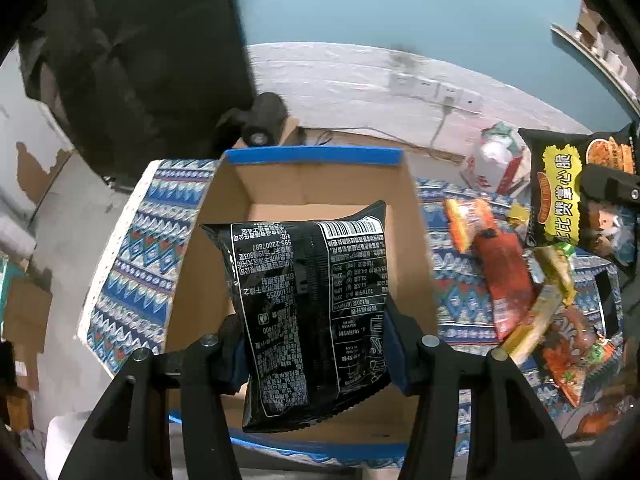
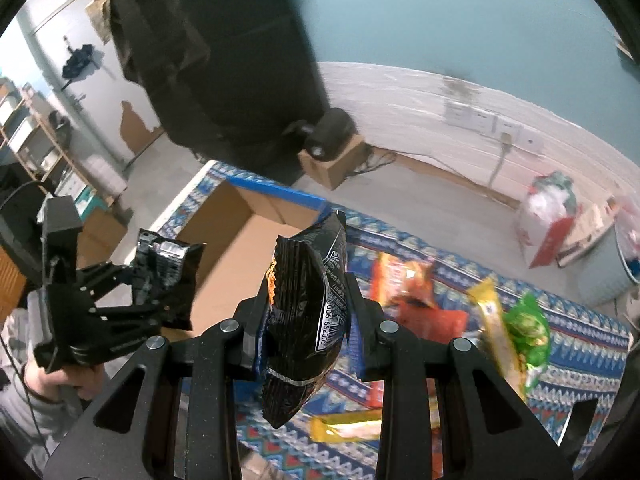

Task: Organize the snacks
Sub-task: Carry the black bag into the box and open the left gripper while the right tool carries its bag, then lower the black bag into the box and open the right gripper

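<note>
Snack packets — one black bag [image 1: 316,320] clamped in left tool [image 1: 316,356] over cardboard box [image 1: 320,184], another [image 2: 306,316] in right tool [image 2: 306,344].

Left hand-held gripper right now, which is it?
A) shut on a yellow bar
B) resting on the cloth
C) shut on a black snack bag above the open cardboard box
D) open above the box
C: the left hand-held gripper clamps the black snack bag above the cardboard box.
</note>
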The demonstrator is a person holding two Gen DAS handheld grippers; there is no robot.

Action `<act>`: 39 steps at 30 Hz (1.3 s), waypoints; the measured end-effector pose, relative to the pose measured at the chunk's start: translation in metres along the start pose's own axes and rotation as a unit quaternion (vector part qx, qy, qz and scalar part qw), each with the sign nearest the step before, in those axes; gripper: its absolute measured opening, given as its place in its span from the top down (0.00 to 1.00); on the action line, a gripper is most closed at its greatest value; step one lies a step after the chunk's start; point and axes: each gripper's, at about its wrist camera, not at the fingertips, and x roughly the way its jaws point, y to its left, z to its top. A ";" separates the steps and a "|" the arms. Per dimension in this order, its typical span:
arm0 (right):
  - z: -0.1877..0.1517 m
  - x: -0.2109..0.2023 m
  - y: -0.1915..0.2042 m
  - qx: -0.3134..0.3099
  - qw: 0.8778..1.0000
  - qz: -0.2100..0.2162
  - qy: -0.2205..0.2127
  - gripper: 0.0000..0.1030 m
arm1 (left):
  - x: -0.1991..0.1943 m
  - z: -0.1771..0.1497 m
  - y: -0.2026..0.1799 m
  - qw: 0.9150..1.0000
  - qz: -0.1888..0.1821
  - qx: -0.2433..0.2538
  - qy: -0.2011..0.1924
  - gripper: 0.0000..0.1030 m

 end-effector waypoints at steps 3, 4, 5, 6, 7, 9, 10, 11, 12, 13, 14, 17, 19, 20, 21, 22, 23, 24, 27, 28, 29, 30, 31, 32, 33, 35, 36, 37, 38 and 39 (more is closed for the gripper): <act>0.005 0.014 0.014 -0.008 1.000 0.009 0.011 0.72 | 0.007 -0.004 0.013 1.000 0.014 -0.008 0.006 0.47; 0.006 0.019 0.018 -0.010 1.000 0.012 0.015 0.72 | 0.010 -0.005 0.018 1.000 0.015 -0.011 0.009 0.47; 0.008 0.026 0.025 -0.012 1.000 0.019 0.020 0.72 | 0.013 -0.007 0.022 1.000 0.016 -0.015 0.014 0.47; 0.009 0.030 0.030 -0.014 0.999 0.023 0.024 0.72 | 0.016 -0.009 0.027 1.000 0.016 -0.019 0.018 0.47; 0.010 0.037 0.035 -0.015 0.999 0.028 0.029 0.72 | 0.018 -0.011 0.031 0.999 0.016 -0.023 0.022 0.47; 0.011 0.048 0.045 -0.018 0.998 0.034 0.039 0.72 | 0.024 -0.015 0.038 0.999 0.019 -0.026 0.029 0.46; 0.011 0.054 0.049 -0.019 0.998 0.036 0.045 0.72 | 0.027 -0.017 0.041 0.999 0.021 -0.028 0.032 0.46; 0.011 0.062 0.054 -0.019 0.998 0.040 0.053 0.72 | 0.029 -0.018 0.043 0.999 0.022 -0.029 0.036 0.46; 0.011 0.066 0.058 -0.019 0.997 0.042 0.057 0.72 | 0.032 -0.020 0.046 0.998 0.022 -0.032 0.040 0.46; 0.011 0.073 0.062 -0.020 0.997 0.044 0.063 0.72 | 0.035 -0.021 0.048 0.998 0.020 -0.035 0.042 0.46; 0.011 0.077 0.062 -0.020 0.997 0.045 0.067 0.72 | 0.037 -0.022 0.050 0.998 0.020 -0.036 0.046 0.46; 0.010 0.090 0.069 -0.023 0.995 0.048 0.080 0.72 | 0.046 -0.026 0.054 0.997 0.023 -0.037 0.067 0.42; 0.008 0.098 0.075 -0.028 0.995 0.043 0.089 0.72 | 0.048 -0.028 0.055 0.996 0.020 -0.039 0.074 0.34; 0.006 0.103 0.076 -0.030 0.994 0.039 0.095 0.72 | 0.047 -0.029 0.055 0.996 0.017 -0.041 0.074 0.33; 0.005 0.105 0.077 -0.031 0.994 0.037 0.098 0.72 | 0.046 -0.030 0.056 0.996 0.016 -0.042 0.073 0.31; 0.004 0.109 0.078 -0.033 0.994 0.035 0.102 0.72 | 0.045 -0.030 0.056 0.996 0.018 -0.041 0.071 0.30; 0.003 0.111 0.078 -0.034 0.993 0.033 0.106 0.72 | 0.043 -0.030 0.056 0.997 0.021 -0.039 0.068 0.29; 0.002 0.114 0.079 -0.036 0.993 0.029 0.110 0.72 | 0.042 -0.029 0.057 0.997 0.023 -0.039 0.065 0.27; -0.001 0.121 0.079 -0.041 0.992 0.023 0.119 0.71 | 0.035 -0.027 0.057 0.997 0.028 -0.037 0.054 0.22; -0.002 0.122 0.078 -0.042 0.992 0.021 0.120 0.71 | 0.034 -0.027 0.057 0.998 0.028 -0.036 0.050 0.21; -0.003 0.123 0.078 -0.043 0.991 0.020 0.122 0.71 | 0.031 -0.026 0.056 0.998 0.029 -0.036 0.046 0.21; -0.004 0.125 0.078 -0.044 0.991 0.019 0.125 0.70 | 0.030 -0.026 0.056 0.998 0.029 -0.036 0.045 0.21; -0.004 0.126 0.077 -0.044 0.991 0.017 0.125 0.70 | 0.029 -0.025 0.056 0.998 0.028 -0.035 0.044 0.21; -0.004 0.126 0.077 -0.042 0.991 0.016 0.125 0.69 | 0.029 -0.025 0.054 0.998 0.027 -0.033 0.042 0.21; -0.004 0.126 0.076 -0.039 0.991 0.015 0.125 0.68 | 0.028 -0.025 0.054 0.998 0.026 -0.031 0.041 0.21; -0.005 0.124 0.073 -0.032 0.991 0.016 0.126 0.61 | 0.027 -0.024 0.051 0.999 0.026 -0.026 0.038 0.20; -0.005 0.122 0.071 -0.029 0.992 0.015 0.124 0.53 | 0.026 -0.024 0.049 0.999 0.024 -0.022 0.036 0.19; -0.006 0.122 0.069 -0.027 0.992 0.012 0.122 0.50 | 0.026 -0.024 0.047 0.999 0.023 -0.019 0.034 0.19; -0.006 0.119 0.066 -0.025 0.992 0.009 0.121 0.48 | 0.025 -0.023 0.044 0.999 0.020 -0.015 0.032 0.19; -0.007 0.116 0.063 -0.022 0.993 0.004 0.119 0.46 | 0.024 -0.023 0.042 0.999 0.014 -0.012 0.028 0.19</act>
